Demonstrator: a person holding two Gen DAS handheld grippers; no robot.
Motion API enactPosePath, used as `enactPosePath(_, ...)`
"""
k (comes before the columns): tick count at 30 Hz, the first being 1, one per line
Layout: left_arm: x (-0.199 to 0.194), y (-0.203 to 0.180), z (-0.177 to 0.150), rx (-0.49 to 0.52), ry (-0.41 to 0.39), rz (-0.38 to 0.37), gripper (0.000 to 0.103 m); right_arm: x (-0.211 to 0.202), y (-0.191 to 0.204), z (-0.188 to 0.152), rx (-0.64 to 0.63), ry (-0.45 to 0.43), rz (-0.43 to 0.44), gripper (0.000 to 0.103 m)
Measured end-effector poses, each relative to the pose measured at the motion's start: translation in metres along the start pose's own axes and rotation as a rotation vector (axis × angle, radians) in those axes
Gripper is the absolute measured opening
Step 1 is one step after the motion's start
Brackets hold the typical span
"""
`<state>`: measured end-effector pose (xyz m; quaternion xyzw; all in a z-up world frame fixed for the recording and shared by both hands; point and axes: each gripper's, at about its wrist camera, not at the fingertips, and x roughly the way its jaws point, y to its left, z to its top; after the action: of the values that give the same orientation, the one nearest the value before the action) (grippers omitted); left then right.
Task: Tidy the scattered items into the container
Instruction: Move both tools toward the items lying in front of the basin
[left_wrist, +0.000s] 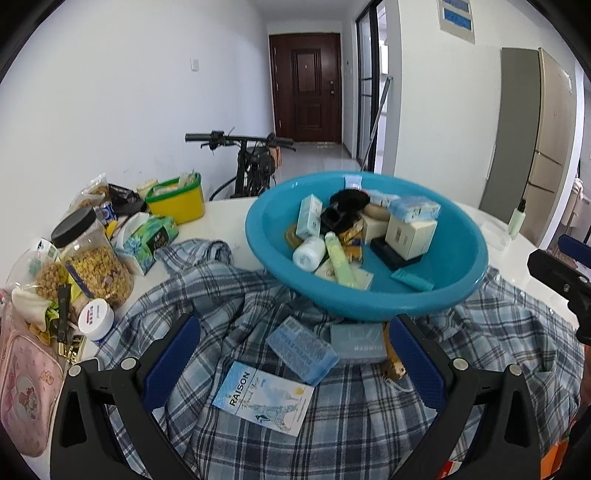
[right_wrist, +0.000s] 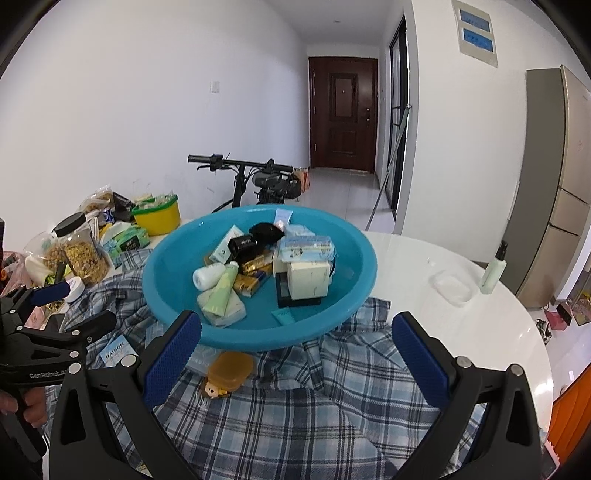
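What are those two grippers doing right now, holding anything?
Left gripper: open, holding nothing.
Right gripper: open, holding nothing.

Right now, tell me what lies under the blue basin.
The blue basin rests on a plaid shirt. At its near edge an amber case and a translucent blue box show on the shirt. Anything beneath the basin's middle is covered.

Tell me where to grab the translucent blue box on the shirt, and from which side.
Take the blue box across its two long sides, coming down from above with the open left gripper. It lies flat on the plaid shirt, angled, with its long edges exposed. Its far end sits near the basin, so grip towards the near end.
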<state>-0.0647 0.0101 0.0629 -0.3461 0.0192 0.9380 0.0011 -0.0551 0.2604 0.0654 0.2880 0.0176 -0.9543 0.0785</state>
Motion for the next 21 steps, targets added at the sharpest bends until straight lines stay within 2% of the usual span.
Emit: enactPosePath(21,0.089,0.005,-0.035,-0.005,0.239,-0.03,0.103,0.039,0.012,-0.038,-0.01,0.142,0.056,0.103)
